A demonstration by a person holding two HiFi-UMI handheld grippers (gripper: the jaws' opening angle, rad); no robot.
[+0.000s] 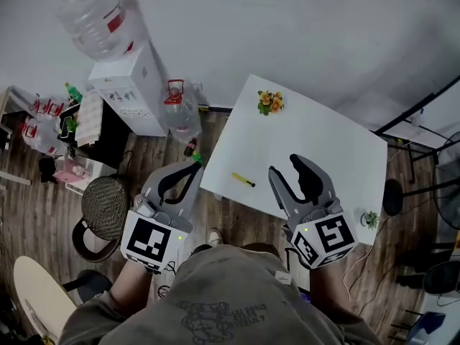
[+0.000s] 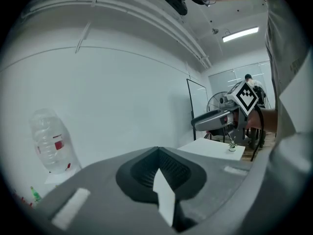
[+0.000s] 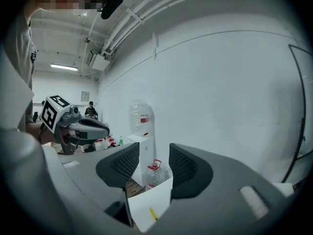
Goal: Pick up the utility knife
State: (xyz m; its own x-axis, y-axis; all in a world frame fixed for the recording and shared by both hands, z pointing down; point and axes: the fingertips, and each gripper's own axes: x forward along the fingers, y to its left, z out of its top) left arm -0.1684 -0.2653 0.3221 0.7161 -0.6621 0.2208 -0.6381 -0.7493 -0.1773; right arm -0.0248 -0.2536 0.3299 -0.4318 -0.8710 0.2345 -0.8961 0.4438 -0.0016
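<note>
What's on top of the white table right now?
On the table: a yellow knife, flowers at the far corner, a small plant at the right edge. The right gripper covers part of the near side; anything there is hidden.

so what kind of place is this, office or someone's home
Likely an office or lab workroom: a water dispenser with a spare jug beside it, a white table, and ceiling strip lights.

Utility knife: slim, yellow, lying flat and diagonal on the white table, close to the edge nearest me, nothing touching it. In my right gripper view the knife is a small yellow sliver
</note>
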